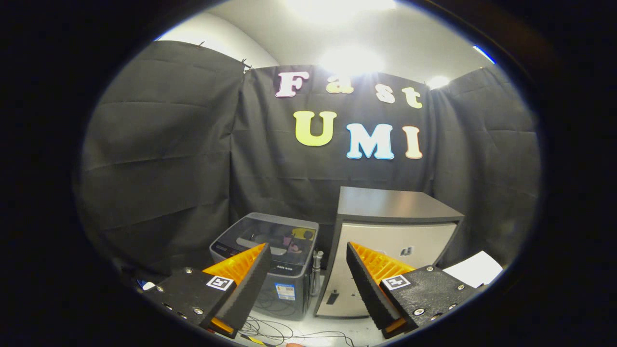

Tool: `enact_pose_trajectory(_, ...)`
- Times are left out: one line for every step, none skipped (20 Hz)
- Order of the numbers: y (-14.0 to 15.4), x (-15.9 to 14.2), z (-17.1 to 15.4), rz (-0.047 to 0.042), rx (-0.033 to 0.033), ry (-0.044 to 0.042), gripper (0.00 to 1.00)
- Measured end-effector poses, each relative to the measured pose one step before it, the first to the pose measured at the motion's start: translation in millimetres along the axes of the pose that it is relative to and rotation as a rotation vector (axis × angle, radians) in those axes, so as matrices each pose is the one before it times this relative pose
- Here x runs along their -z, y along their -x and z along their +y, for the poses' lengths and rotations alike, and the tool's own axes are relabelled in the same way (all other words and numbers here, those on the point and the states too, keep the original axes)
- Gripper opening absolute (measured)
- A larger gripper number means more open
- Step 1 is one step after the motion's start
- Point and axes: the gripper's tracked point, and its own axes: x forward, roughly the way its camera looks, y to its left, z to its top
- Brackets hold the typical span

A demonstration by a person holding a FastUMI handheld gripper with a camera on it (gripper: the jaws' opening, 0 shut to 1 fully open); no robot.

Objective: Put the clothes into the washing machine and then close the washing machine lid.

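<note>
A small grey top-loading washing machine (270, 260) stands on the floor beyond my left finger, its clear lid (277, 236) lying flat over the tub. Through the lid I make out pink and yellow items (296, 238) inside. My gripper (308, 250) is open, its fingers spread wide with nothing between them, held well short of the machine and above floor level.
A grey cabinet with a pale door (390, 255) stands right of the washing machine, with a metal hose end (316, 265) between them. Loose cables (284, 330) lie on the pale floor in front. A white sheet (475, 270) sits behind the right finger. Black cloth walls surround the booth.
</note>
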Motion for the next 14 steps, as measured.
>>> enact_pose_trajectory(13.37, 2.11, -4.49, 0.00242, 0.00326, -0.00925, 0.96)
enact_pose_trajectory(12.63, -1.41, -3.99, -0.00721, 0.00637, -0.00834, 0.96)
enact_pose_trajectory(10.57, -1.48, -3.39, -0.0085, 0.00788, -0.0085, 0.96)
enact_pose_trajectory(9.83, -0.85, -2.78, -0.00355, 0.01051, -0.00787, 0.96)
enact_pose_trajectory(7.42, 0.87, -3.52, -0.00351, 0.01305, -0.00885, 0.96)
enact_pose_trajectory(10.43, -1.35, -0.55, -0.0086, 0.00738, -0.00626, 0.96)
enact_pose_trajectory(8.11, -3.39, -0.18, -0.01154, 0.00847, -0.0036, 0.96)
enact_pose_trajectory(7.71, -2.32, -1.53, -0.01327, 0.01263, -0.00586, 0.96)
enact_pose_trajectory(8.25, -2.27, -0.22, -0.01184, 0.01114, -0.00744, 0.96)
enact_pose_trajectory(7.85, -2.17, -1.03, -0.01304, 0.01516, -0.00585, 0.96)
enact_pose_trajectory(7.17, -1.61, 1.13, -0.01058, 0.01199, -0.00441, 0.96)
enact_pose_trajectory(8.34, 0.33, 0.79, -0.00485, 0.01247, -0.00383, 0.96)
enact_pose_trajectory(7.26, -0.48, 0.47, -0.0099, 0.01179, -0.00352, 0.96)
enact_pose_trajectory(7.51, -0.02, 1.36, -0.00697, 0.00706, -0.00541, 0.96)
